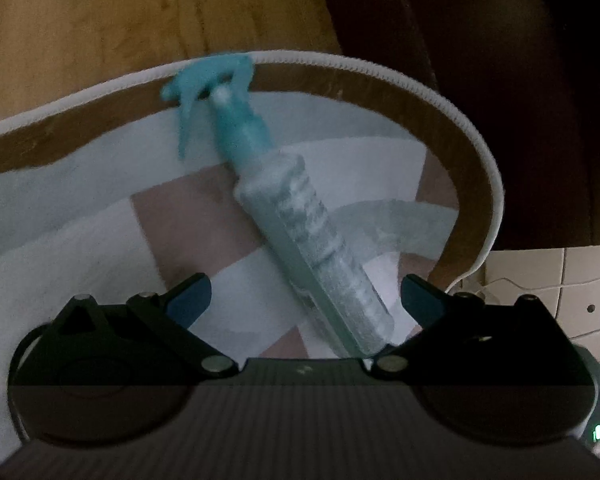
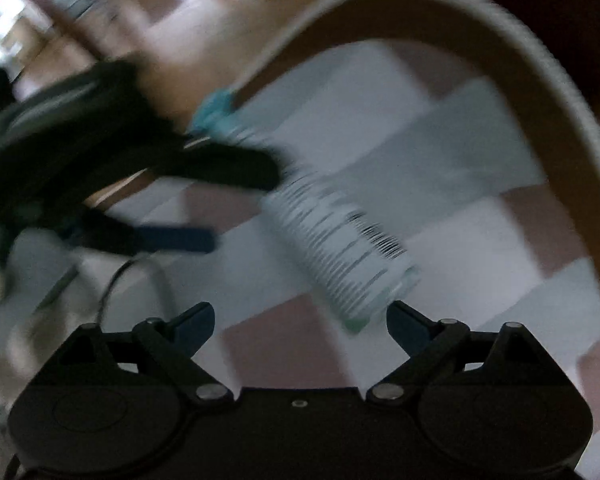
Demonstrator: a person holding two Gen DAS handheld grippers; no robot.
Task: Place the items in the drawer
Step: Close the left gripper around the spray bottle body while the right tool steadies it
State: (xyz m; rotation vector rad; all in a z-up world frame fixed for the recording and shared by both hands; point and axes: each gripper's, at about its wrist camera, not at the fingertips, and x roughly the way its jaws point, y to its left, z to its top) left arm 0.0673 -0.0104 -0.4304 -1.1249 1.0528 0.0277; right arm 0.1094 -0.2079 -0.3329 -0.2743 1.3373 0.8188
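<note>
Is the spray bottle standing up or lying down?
Lying down. The spray bottle rests on its side on the patterned mat, its teal trigger head at the mat's far edge.

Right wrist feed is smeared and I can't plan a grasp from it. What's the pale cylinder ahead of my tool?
Observer: A clear spray bottle with a teal trigger head, lying flat on a checked mat.
Operator: Which way does the head point?
Observer: Away from the left tool; the trigger reaches the mat's white edge.
Operator: Is the left tool holding it?
Observer: No. Its jaws stand open, with the bottle's base lying between them.
</note>
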